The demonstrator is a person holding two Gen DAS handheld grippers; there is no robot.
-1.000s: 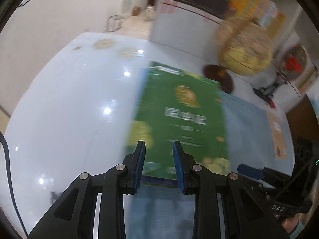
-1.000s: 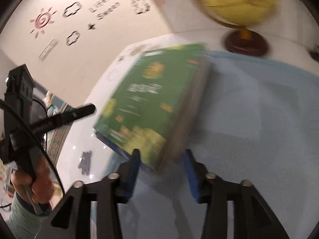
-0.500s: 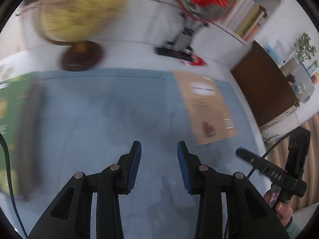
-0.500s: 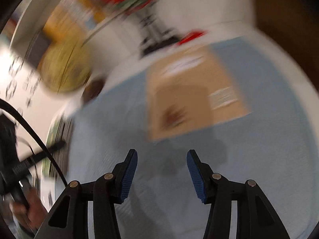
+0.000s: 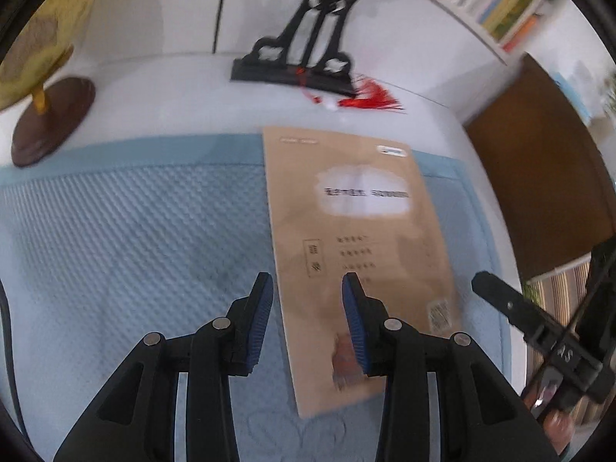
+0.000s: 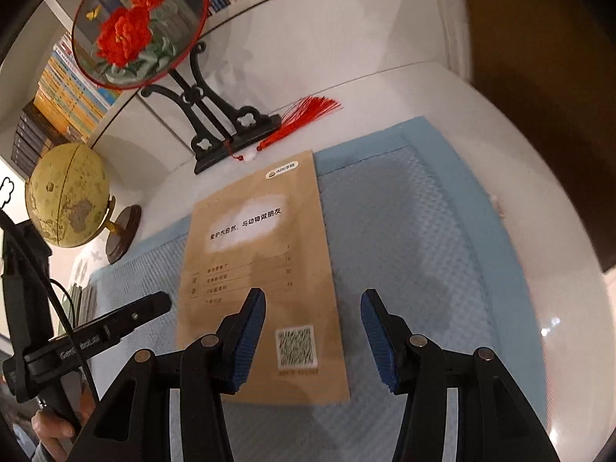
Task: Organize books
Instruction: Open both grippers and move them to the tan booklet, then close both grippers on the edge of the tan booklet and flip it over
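Ok so going left to right here. Far left on the white bench [image 6: 558, 254] there's the globe [image 6: 65, 196], and a bit of the book stack [image 6: 82, 302] peeks out at the left edge of the right wrist view. Then the blue mat [image 5: 134, 254], and on its right half the brown booklet [image 5: 358, 246] lying flat, cover up, its top end poking off the mat toward the fan stand [image 6: 215, 131] and red tassel [image 6: 308, 111].

My left gripper [image 5: 308, 308] hangs over the booklet's left long edge, jaws apart with nothing between them, just straddling that edge from above. My right gripper [image 6: 313, 327] sits over the lower right corner near the QR code, jaws also apart and empty, straddling the right long edge.

I reckon the step is picking this booklet up. It's thin and flat, so pinching from straight above looks hopeless. I'd slide one jaw under a long edge, or nudge it with one gripper so the other can bite.

Both grippers point steeply down at the mat, tilted forward, not vertical. The hand holding the left gripper shows at bottom left of the right wrist view.
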